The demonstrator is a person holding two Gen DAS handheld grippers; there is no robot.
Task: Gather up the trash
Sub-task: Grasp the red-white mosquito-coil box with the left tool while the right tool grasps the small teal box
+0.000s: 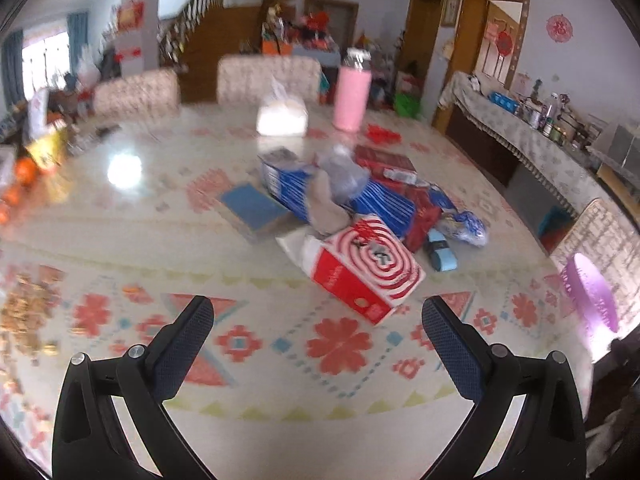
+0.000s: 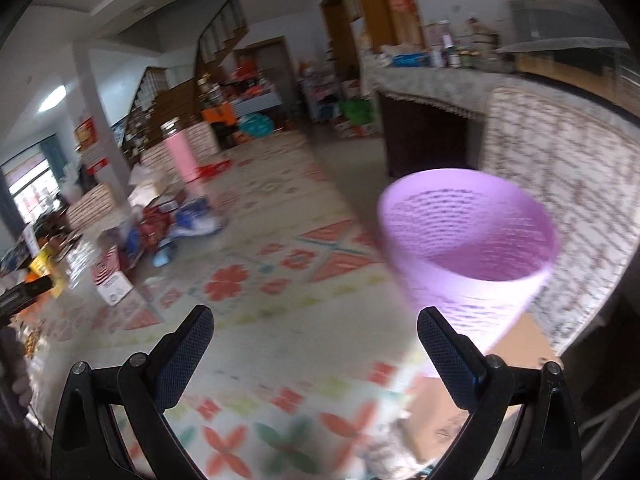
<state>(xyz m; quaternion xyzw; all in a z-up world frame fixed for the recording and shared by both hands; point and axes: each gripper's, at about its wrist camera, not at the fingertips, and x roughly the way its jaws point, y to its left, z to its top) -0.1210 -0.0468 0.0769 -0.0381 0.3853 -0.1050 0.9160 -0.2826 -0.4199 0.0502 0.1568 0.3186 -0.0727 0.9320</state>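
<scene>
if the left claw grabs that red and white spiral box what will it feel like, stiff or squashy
The red and white spiral box looks like thin cardboard lying tilted on the pile, so probably light. Squeezed across its broad faces it may cave in somewhat. Its flat sides should not roll, though it could slide on the glossy tablecloth.

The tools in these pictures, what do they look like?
Both look alike. The left tool and the right tool are glossy black plastic, each with two fingers that spread in a V. The finger pads are dark blue with a bumpy mesh texture. Round silver screws sit at the joints. No cables show.
</scene>
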